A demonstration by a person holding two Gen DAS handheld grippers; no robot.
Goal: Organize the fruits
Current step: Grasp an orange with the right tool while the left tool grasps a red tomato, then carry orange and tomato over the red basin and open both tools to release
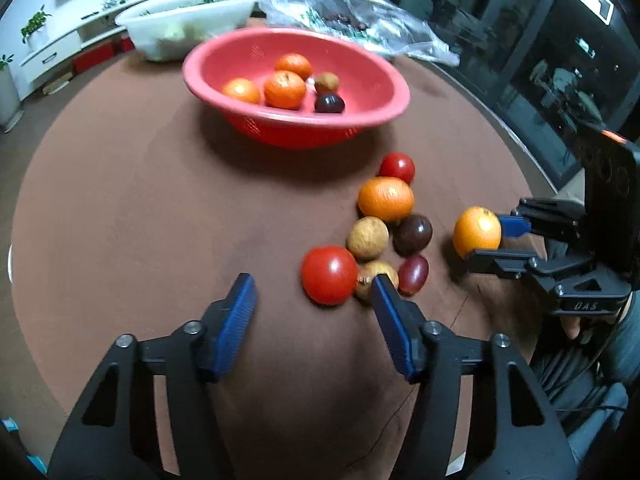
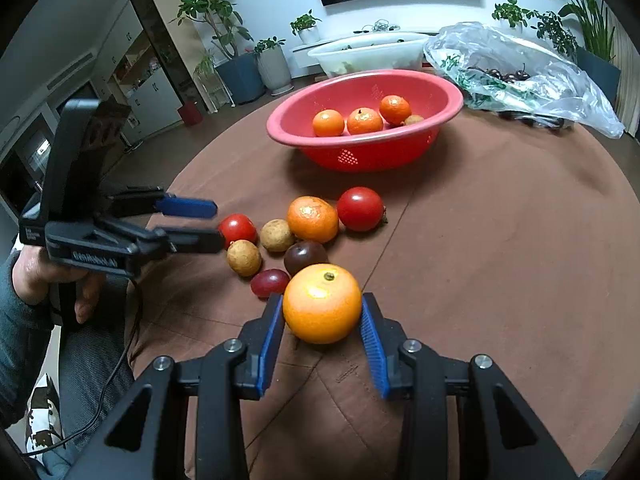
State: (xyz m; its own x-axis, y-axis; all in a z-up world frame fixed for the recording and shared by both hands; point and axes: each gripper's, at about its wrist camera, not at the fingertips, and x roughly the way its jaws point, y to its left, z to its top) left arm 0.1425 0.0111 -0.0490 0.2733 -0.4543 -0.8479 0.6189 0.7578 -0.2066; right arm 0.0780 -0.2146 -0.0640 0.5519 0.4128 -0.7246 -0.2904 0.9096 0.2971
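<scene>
A brown cloth covers the table (image 2: 500, 260), and on it stands a red basket (image 2: 360, 156) with a perforated wall, holding orange mandarins (image 2: 365, 121). Beside it lie two glossy red tomatoes (image 1: 329, 275), an orange mandarin (image 1: 385, 199), two tan, speckled round fruits (image 1: 367, 238), a dark purple-brown plum (image 1: 413, 235) and a wine-red grape (image 1: 413, 274). Both black grippers carry blue ribbed pads (image 2: 271, 340), and the yellow-orange mandarin (image 2: 322, 303) has a small green stem spot.
</scene>
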